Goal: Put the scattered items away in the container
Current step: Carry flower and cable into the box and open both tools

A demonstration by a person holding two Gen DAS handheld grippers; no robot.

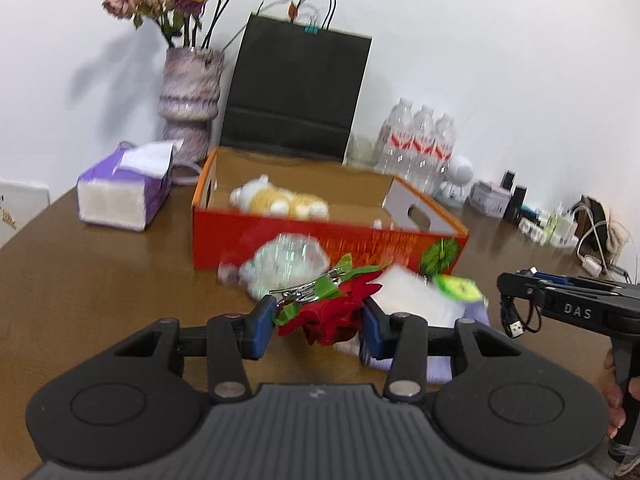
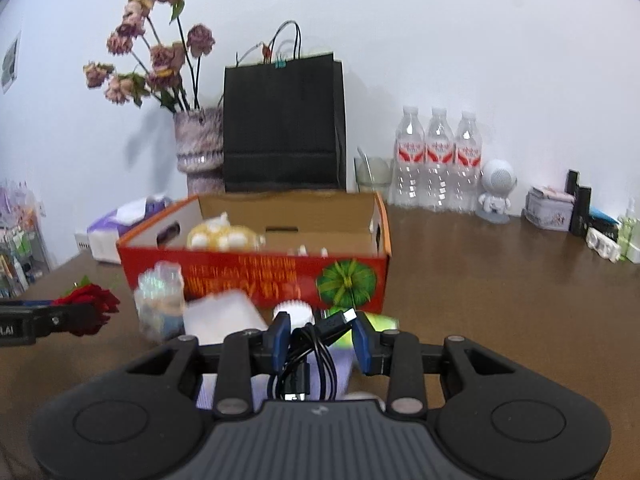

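Observation:
An open red cardboard box [image 1: 304, 246] [image 2: 256, 276] stands mid-table with a yellow and white plush toy [image 1: 280, 200] [image 2: 224, 236] inside. My left gripper [image 1: 316, 320] is shut on a red fabric rose [image 1: 332, 312] with green leaves and a metal clip, lifted in front of the box. My right gripper [image 2: 322, 332] is shut on a coiled black USB cable [image 2: 312, 356], also raised before the box. On the table between grippers and box lie a crumpled clear plastic pack [image 1: 284, 264] [image 2: 160, 300], a white flat packet [image 1: 412, 292] [image 2: 224, 312] and a green item [image 1: 460, 288].
Behind the box stand a vase of dried flowers [image 1: 192, 100], a black paper bag [image 1: 296, 92], three water bottles [image 2: 438, 160] and a small white figurine [image 2: 496, 192]. A purple tissue pack [image 1: 124, 188] lies left. Small boxes, bottles and cables crowd the far right table edge.

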